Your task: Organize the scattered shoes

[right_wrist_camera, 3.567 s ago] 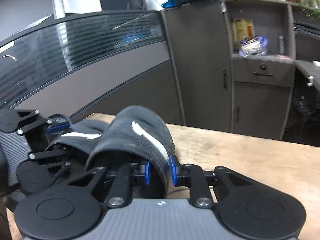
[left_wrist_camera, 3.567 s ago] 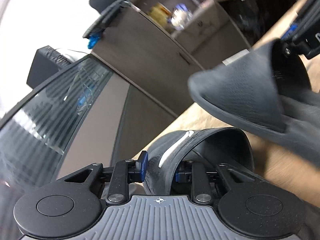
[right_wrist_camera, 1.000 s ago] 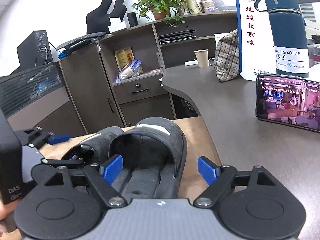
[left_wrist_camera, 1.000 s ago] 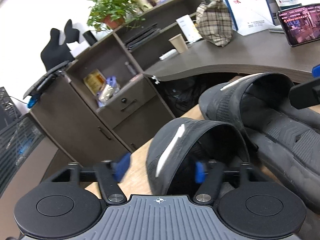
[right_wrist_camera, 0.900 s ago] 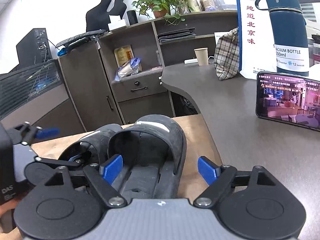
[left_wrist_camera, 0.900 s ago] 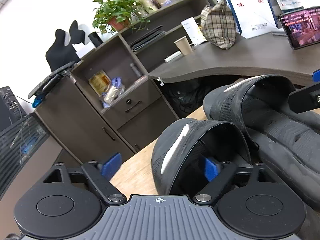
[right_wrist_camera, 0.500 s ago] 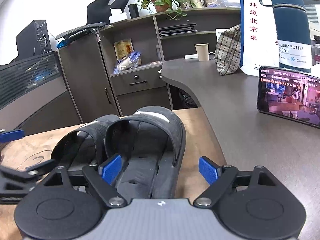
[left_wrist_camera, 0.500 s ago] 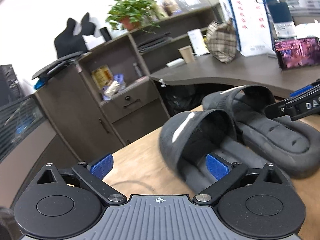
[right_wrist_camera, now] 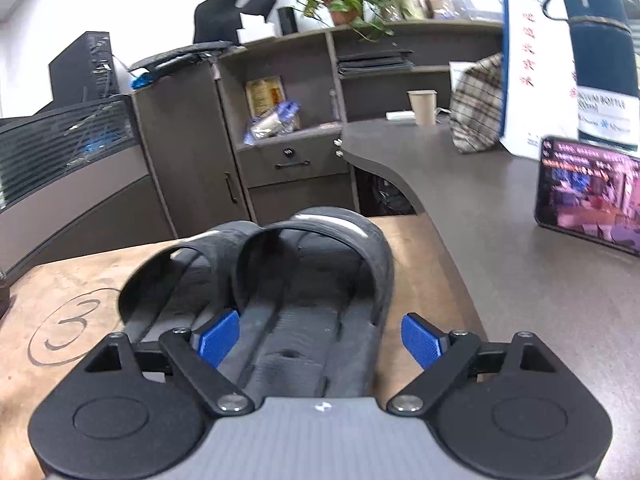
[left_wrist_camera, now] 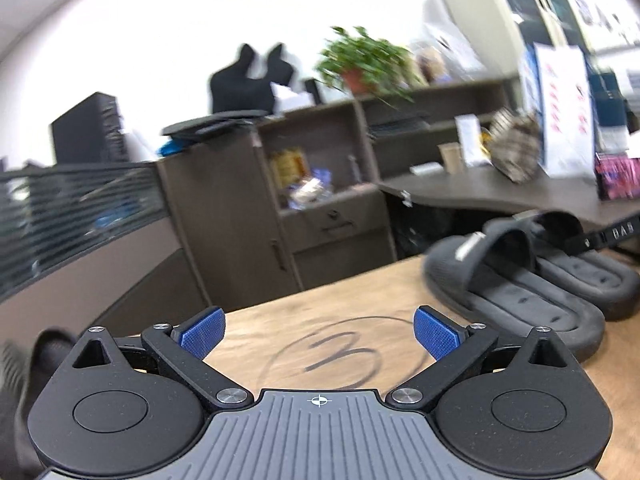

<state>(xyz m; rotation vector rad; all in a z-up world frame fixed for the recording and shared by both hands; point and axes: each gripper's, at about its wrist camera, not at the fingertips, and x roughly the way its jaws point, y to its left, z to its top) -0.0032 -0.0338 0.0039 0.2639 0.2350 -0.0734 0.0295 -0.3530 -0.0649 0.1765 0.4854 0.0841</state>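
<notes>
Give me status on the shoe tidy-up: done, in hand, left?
Done: both slippers sit side by side on the wooden table.
In hand: nothing. The left gripper is open over bare wood; the right gripper is opening, straddling the right-hand slipper's heel without pressing.
Left: a dark shape at left, unclear.
</notes>
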